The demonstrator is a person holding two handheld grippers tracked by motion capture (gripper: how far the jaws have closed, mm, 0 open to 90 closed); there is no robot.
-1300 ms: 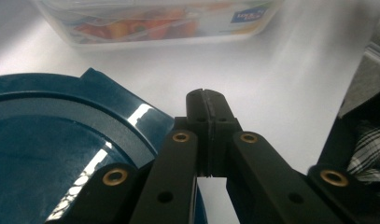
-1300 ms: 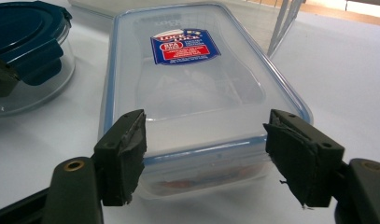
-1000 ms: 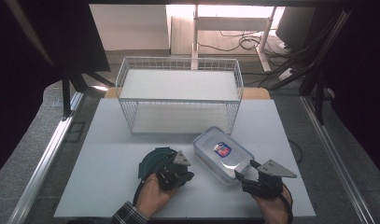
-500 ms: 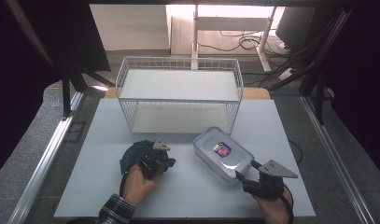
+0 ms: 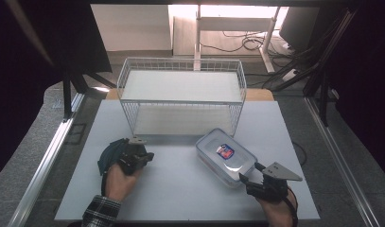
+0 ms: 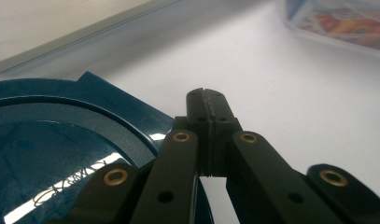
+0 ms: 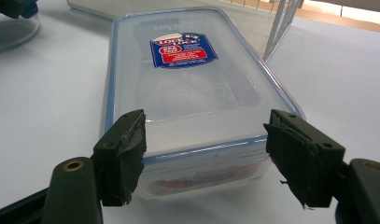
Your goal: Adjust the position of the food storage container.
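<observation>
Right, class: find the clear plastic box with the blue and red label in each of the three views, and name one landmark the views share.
High view: the clear plastic box lies right of centre on the table, in front of the wire basket.
Left gripper view: a corner of it sits at top right.
Right gripper view: it sits centrally, between the open jaws.
Shared landmark: its blue and red label.
</observation>
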